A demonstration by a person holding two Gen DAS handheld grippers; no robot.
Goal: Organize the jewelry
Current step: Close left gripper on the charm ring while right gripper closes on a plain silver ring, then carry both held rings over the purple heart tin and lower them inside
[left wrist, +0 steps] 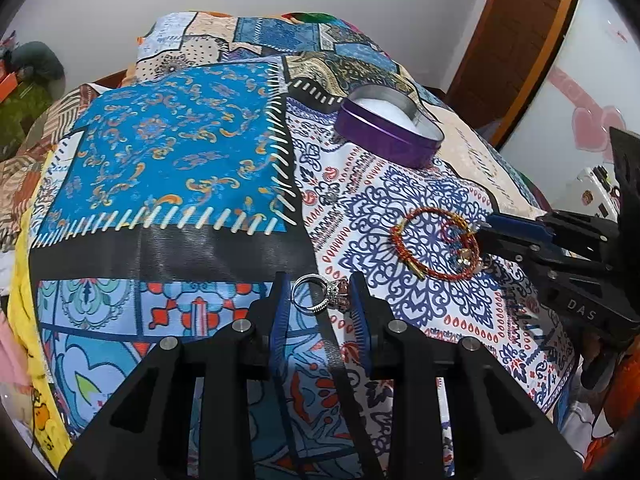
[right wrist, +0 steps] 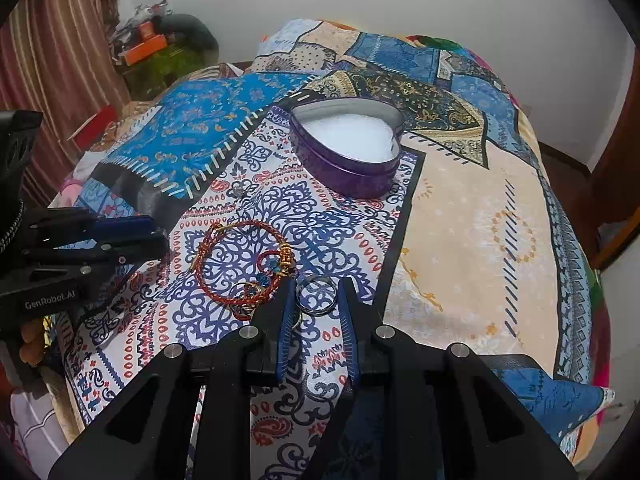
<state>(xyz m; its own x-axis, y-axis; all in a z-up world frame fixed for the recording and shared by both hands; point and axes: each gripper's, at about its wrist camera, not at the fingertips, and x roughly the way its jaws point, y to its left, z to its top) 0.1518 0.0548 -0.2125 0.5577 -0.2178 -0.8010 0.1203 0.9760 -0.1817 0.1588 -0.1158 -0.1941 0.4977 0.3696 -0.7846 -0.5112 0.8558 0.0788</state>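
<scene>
1. Left wrist view: my left tool (left wrist: 319,294) is released, straddling the stone ring (left wrist: 320,295) on the bedspread (left wrist: 168,152). I should close squarely on its band.
2. Right wrist view: my right tool (right wrist: 316,294) is released around a plain ring (right wrist: 317,293) beside the red bracelet (right wrist: 244,264); the heart tin (right wrist: 348,152) waits beyond.

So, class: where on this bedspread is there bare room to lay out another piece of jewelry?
Free: the beige patch right of the heart tin, and the blue patch left of it. Crowded: near the red bracelet, where rings lie between both grippers' jaws.
</scene>
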